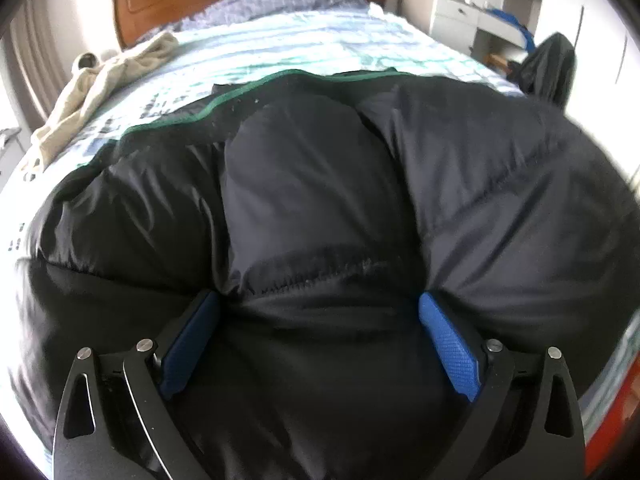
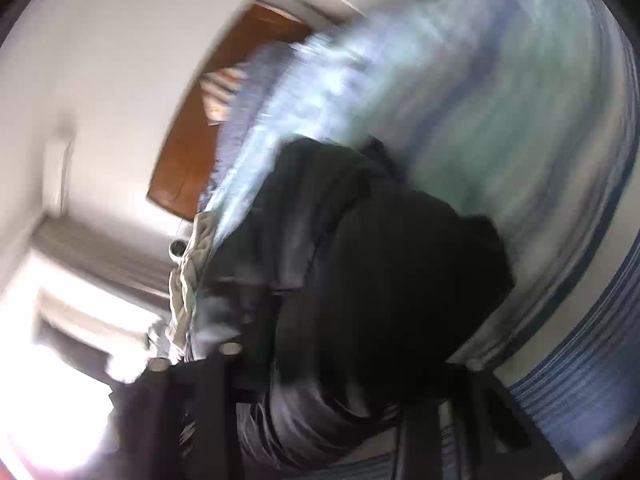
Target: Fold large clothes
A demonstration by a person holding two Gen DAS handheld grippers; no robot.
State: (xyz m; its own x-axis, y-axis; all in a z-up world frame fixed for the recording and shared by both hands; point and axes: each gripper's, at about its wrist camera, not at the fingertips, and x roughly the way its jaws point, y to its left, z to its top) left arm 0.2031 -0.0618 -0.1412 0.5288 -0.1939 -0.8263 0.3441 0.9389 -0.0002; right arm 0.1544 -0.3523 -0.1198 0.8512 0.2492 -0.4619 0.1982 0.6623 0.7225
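Note:
A large black puffer jacket (image 1: 320, 200) with a green edge trim lies spread on the striped bed (image 1: 280, 48). My left gripper (image 1: 320, 316) is wide open, its blue pads (image 1: 444, 336) pressed down on either side of a bulge of the jacket's near edge. In the right wrist view everything is smeared by motion and the view is rolled sideways. There the jacket (image 2: 380, 260) fills the space between my right gripper's dark fingers (image 2: 208, 408); whether they clamp it is not visible.
A beige garment (image 1: 100, 88) lies on the bed's left side near the wooden headboard (image 1: 160, 4). A blue checked quilt (image 1: 288, 0) is at the head. White drawers (image 1: 472, 16) and a black bag (image 1: 548, 68) stand right of the bed.

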